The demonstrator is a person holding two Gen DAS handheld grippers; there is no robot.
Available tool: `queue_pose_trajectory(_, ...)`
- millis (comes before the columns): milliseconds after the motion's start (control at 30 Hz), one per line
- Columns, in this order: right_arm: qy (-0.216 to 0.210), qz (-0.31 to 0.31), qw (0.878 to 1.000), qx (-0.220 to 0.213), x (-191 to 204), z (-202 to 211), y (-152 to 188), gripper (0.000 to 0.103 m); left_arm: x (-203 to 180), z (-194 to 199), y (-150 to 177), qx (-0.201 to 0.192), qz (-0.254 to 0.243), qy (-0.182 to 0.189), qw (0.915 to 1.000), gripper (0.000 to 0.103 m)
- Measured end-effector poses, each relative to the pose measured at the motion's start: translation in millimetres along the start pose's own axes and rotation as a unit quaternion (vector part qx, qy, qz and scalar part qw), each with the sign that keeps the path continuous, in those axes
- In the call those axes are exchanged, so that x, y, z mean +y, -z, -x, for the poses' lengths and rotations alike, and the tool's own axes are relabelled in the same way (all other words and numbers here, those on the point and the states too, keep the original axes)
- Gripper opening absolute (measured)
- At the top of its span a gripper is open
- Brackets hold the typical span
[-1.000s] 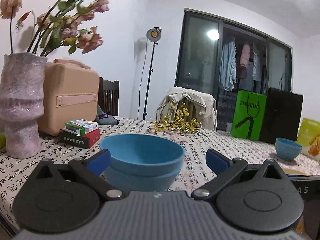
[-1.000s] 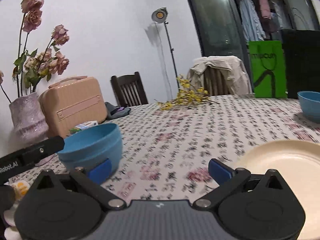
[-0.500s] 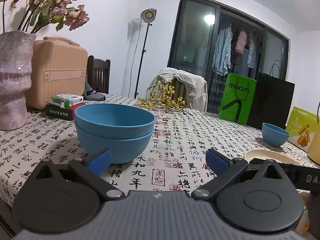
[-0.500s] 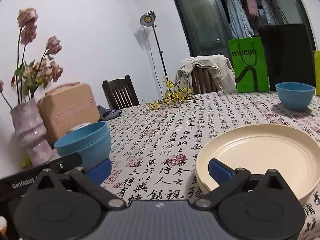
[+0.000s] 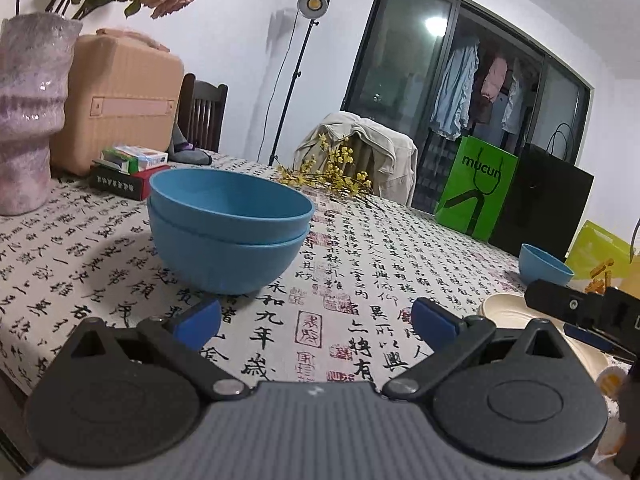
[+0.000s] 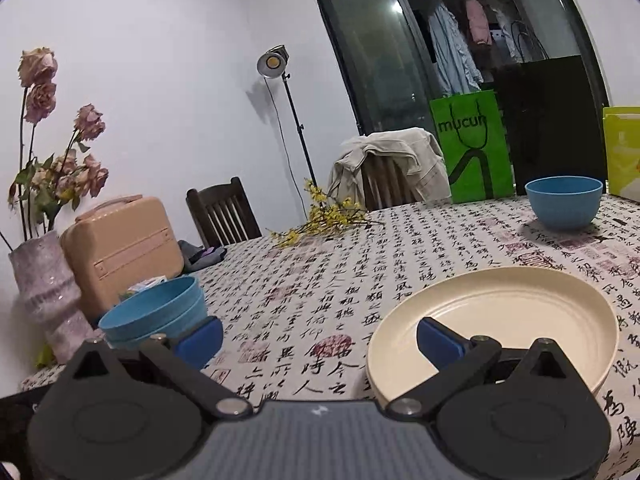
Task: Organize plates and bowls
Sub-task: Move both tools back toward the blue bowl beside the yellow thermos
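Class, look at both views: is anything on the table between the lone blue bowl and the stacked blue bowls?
Nothing visible: only bare patterned tablecloth lies between the lone bowl and the stacked bowls; the cream plate sits nearer, beside that path.

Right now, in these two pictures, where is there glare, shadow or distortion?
Left wrist view: the sliding door frame bows from fisheye distortion, a ceiling light glares in its glass, and the stacked blue bowls cast a soft shadow leftwards. Right wrist view: the floor lamp glows, and the cream plate is sharp.
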State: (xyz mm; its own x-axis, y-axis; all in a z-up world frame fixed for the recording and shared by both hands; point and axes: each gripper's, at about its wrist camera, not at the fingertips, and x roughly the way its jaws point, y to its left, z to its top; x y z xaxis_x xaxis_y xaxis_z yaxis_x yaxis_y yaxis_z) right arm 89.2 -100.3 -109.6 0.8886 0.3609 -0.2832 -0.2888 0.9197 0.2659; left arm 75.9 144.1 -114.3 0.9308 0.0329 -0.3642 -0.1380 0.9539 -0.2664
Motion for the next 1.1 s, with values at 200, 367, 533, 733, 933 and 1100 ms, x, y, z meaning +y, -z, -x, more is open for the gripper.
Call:
queue_pose_trajectory(200, 0.006, 0.003, 1.000, -0.004, -3.8, -4.6, -4.4, 0.103, -3.1, -3.0, 2.2, 0.008, -0.009, -0.002, 0.9999, 0.103)
queue_pose_trajectory(367, 0.009, 0.023, 1.000, -0.009, -7.5, -6.9, -7.3, 0.103, -6.6, -6.7, 1.1, 0.012, -0.017, -0.010, 0.9997, 0.103)
queue_pose_trajectory(533, 0.015, 0.037, 0.999, -0.012, -15.0, -5.6, -9.0, 0.103, -13.0, -15.3, -2.3, 0.024, -0.029, -0.017, 0.9992, 0.103)
queue_pose_trajectory(733, 0.020, 0.051, 0.998, -0.023, -39.4, 0.3, -15.5, 0.103, -36.2, -20.6, -7.3, 0.008, -0.061, -0.022, 0.9979, 0.103)
queue_pose_trajectory(933, 0.039, 0.051, 0.997, -0.037, -73.9, 4.7, -34.4, 0.103, -59.0, -36.1, -18.3, 0.001, -0.076, -0.013, 0.9970, 0.103)
queue_pose_trajectory(1100, 0.056, 0.040, 0.996, -0.047, -103.5, 4.8, -47.2, 0.103, -75.2, -55.5, -30.1, 0.006, -0.079, -0.006, 0.9968, 0.103)
